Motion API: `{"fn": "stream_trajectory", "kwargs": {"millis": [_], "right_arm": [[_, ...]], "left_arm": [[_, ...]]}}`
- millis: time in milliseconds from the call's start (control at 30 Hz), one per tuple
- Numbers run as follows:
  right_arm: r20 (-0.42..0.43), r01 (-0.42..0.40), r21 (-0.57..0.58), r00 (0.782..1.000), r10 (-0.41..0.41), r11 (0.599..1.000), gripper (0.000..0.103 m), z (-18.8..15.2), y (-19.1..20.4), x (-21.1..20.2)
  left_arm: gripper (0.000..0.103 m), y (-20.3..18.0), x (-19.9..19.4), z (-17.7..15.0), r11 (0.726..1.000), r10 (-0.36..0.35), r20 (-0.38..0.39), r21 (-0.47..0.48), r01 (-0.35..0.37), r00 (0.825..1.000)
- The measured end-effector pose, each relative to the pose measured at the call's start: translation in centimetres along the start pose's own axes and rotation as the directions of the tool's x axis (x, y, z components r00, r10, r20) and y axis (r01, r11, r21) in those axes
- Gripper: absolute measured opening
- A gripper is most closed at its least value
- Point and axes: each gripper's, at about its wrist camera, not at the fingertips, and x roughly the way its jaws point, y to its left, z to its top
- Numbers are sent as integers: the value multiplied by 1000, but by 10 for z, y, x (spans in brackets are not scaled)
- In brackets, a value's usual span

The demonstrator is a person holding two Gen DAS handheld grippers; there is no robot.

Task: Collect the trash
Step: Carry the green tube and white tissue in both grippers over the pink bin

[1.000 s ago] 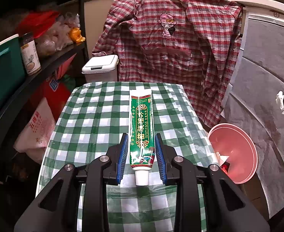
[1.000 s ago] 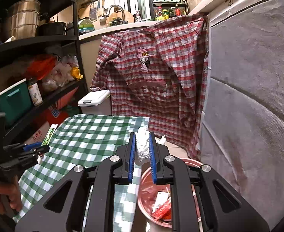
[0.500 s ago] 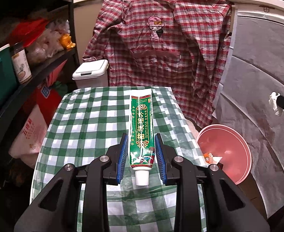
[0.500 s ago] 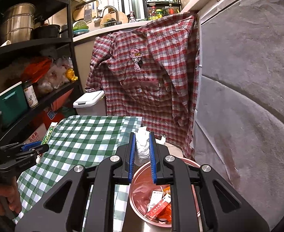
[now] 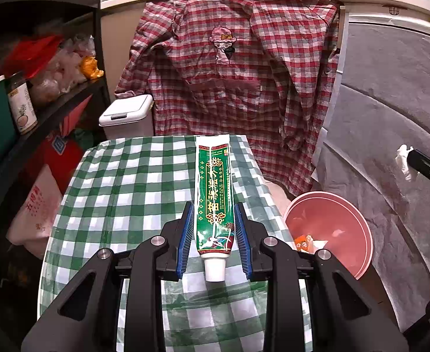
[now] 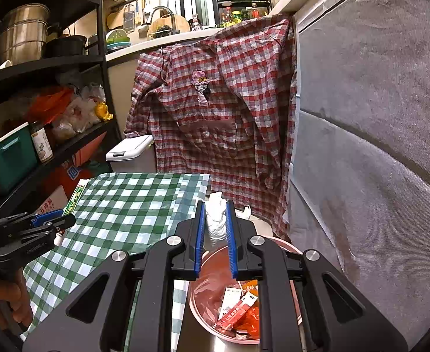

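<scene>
My left gripper (image 5: 214,214) is shut on a green toothpaste tube (image 5: 214,193), cap end toward the camera, held above the green checked table (image 5: 127,182). In the right wrist view this left gripper (image 6: 53,220) shows at the left edge with the tube (image 6: 74,198) sticking out. Shut on a crumpled white tissue (image 6: 216,220), my right gripper (image 6: 215,211) hangs over the pink bowl (image 6: 212,281). That bowl (image 5: 358,228) holds red and orange wrappers (image 6: 239,308). The tissue (image 5: 404,161) also appears at the right in the left wrist view.
A white lidded bin (image 5: 127,117) stands behind the table. A plaid shirt (image 5: 232,73) hangs over the counter. Black shelves (image 5: 47,105) with bags and a jar run along the left. A grey covered wall (image 6: 361,146) closes the right side. A hand (image 6: 6,299) grips the left tool.
The left gripper with the tube drifted sideways, so the pink bowl now sits nearer in its view. The right gripper with the tissue shifted further over the bowl.
</scene>
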Motion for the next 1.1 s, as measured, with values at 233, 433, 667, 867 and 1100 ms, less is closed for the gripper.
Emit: {"fn": "stream_trajectory", "kwargs": {"millis": [233,433,667,867,1100], "right_arm": [[-7,11,2,1000,-11,1000,14,-2,-4,2],[-13,24,11,1000,-24,1000,14,-2,-13,4],[-32,52,21,998,-51,998,14,-5,-22,8],[-49,68,32,997,-66,997,14,-7,-31,14],[-71,90,49,994,-87,995,14,-8,-43,21]], "left_arm": [[28,-12,3,2,1000,-22,2,5,22,1000],[28,-22,6,3,999,-37,0,15,37,999],[28,-36,11,5,997,-70,-6,28,70,998],[28,-61,16,5,989,-139,-14,54,139,990],[28,-103,27,3,968,-224,-37,109,226,974]]}}
